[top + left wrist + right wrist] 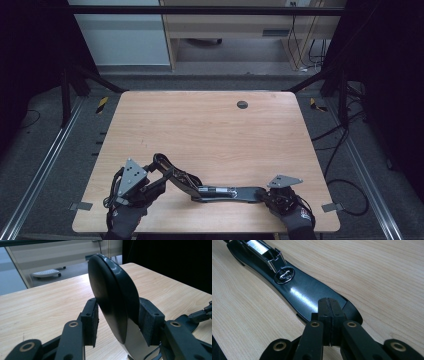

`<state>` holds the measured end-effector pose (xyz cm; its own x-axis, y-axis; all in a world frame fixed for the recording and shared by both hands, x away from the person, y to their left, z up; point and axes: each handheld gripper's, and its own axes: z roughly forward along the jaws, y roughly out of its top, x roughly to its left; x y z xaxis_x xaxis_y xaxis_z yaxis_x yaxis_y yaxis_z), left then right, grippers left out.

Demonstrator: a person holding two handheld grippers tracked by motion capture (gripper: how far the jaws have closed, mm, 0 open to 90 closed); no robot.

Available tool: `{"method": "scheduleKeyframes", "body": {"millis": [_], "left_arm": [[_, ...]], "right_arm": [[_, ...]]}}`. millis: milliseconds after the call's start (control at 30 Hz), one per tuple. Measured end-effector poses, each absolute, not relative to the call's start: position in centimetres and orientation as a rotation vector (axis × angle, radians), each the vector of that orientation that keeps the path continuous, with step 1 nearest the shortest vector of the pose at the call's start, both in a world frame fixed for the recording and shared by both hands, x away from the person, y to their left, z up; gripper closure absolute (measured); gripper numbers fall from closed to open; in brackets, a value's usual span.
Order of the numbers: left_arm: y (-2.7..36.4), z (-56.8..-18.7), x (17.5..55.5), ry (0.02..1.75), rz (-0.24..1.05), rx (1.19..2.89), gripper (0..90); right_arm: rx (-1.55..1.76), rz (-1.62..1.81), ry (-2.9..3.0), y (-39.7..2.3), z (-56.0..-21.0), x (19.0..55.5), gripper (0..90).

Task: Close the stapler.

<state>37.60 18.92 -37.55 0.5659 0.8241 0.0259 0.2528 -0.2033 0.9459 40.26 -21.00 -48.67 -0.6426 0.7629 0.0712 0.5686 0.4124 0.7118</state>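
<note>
High view: left tongs (159, 184) clamp the stapler's (220, 192) raised arm; right tongs (263, 195), closed, press its base.

We see a light wood counter (210, 130) with fine straight grain and one small dark grey round plug (242, 104) set in it. The stapler (304, 297) lying opened out between our claws is glossy black, its metal staple channel (263, 252) silver. Both the left claw (117, 322) and right claw (329, 315) are matt black with brass-coloured rivets, each topped by a grey plate. Our gloves (295, 220) are dark.
</note>
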Motion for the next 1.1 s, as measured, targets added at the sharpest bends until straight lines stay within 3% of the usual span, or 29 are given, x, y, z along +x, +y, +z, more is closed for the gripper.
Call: {"method": "scheduleKeyframes", "body": {"millis": [1100], "left_arm": [[18.11,-37.20,37.60,0.872,0.692,1.754,54.1]], "right_arm": [[1.114,1.038,2.396,-20.85,-48.70,40.06,90.0]]}}
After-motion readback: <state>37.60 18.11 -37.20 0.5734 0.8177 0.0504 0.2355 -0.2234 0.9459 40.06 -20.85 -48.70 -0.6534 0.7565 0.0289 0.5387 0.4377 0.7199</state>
